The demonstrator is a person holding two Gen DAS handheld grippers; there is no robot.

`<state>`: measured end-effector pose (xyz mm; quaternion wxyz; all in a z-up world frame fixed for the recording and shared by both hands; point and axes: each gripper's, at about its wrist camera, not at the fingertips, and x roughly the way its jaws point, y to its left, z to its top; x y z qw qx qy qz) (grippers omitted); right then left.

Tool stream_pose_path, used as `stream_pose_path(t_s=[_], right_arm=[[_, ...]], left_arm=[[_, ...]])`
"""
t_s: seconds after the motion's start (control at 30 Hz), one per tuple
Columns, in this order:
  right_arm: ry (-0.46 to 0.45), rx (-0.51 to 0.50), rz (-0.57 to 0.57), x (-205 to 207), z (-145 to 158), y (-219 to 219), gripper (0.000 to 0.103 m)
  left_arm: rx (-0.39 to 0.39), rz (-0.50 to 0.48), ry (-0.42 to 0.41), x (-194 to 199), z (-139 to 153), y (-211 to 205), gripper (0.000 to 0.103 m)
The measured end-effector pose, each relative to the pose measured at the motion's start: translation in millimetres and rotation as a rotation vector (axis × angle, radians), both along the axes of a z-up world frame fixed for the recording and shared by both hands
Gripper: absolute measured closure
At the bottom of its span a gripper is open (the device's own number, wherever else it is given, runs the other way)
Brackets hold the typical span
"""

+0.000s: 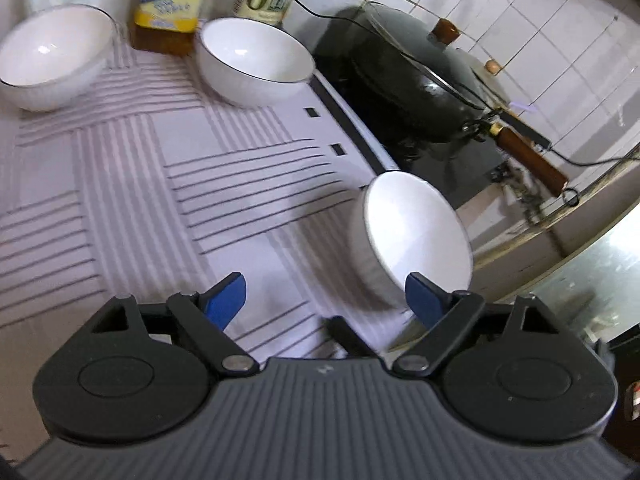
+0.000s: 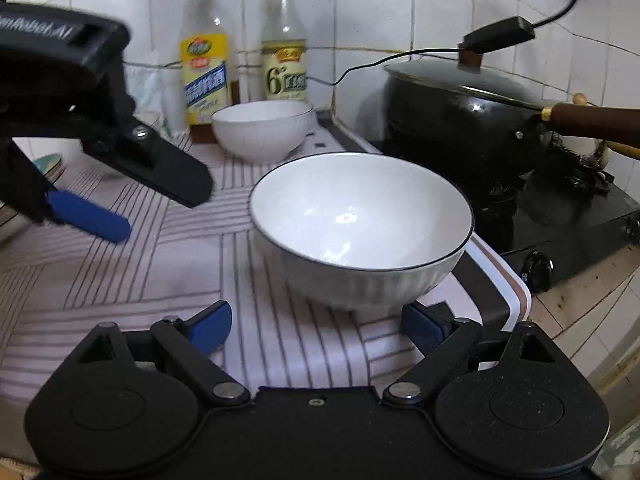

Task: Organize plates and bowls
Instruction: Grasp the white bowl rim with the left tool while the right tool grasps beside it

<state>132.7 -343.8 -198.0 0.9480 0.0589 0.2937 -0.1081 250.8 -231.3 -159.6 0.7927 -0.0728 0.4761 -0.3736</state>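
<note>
Nearest to the right wrist camera, the right gripper point(image 2: 316, 326) stands with its blue pads wide apart and nothing clamped between them; the near bowl point(image 2: 360, 228) sits upright just beyond the fingertips, on the striped mat point(image 2: 120, 280), its white inside facing up and its dark-lined rim unbroken. Likewise the left gripper point(image 1: 324, 300) is spread wide and empty over the same mat, with that near bowl point(image 1: 408, 236) just ahead of its right finger point(image 1: 426, 300), at the mat's edge beside the stove point(image 2: 580, 232); whether the finger touches the bowl cannot be told. From the right view the left gripper point(image 2: 160, 208) shows at the left, above the mat and well apart from the near bowl. Farther back a second bowl point(image 2: 262, 130) stands upright near the mat's far edge, and the left view shows a third bowl point(image 1: 52, 56) to its left. Behind them two bottles point(image 2: 206, 60) stand against the tiled wall point(image 2: 360, 8). To the right a lidded black wok point(image 2: 460, 120) rests on the stove, its wooden handle point(image 2: 596, 120) pointing right.
</note>
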Motion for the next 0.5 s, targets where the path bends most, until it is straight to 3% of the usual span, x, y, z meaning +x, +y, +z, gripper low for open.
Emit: stream_pose_path(t_s=[0.23, 0.37, 0.5], right_arm=[[-0.078, -0.032, -0.029, 4.9, -11.0, -9.7, 0.004], [-0.107, -0.044, -0.031, 5.0, -13.9, -12.5, 0.004], [-0.122, -0.06, -0.026, 6.1, -15.8, -13.9, 0.004]], left_arm=[[0.003, -0.014, -0.03, 3.3, -9.5, -35.8, 0.035], [0.019, -0.012, -0.03, 6.4, -14.6, -45.2, 0.057], [-0.003, -0.018, -0.007, 9.6, -17.4, -46.8, 0.073]])
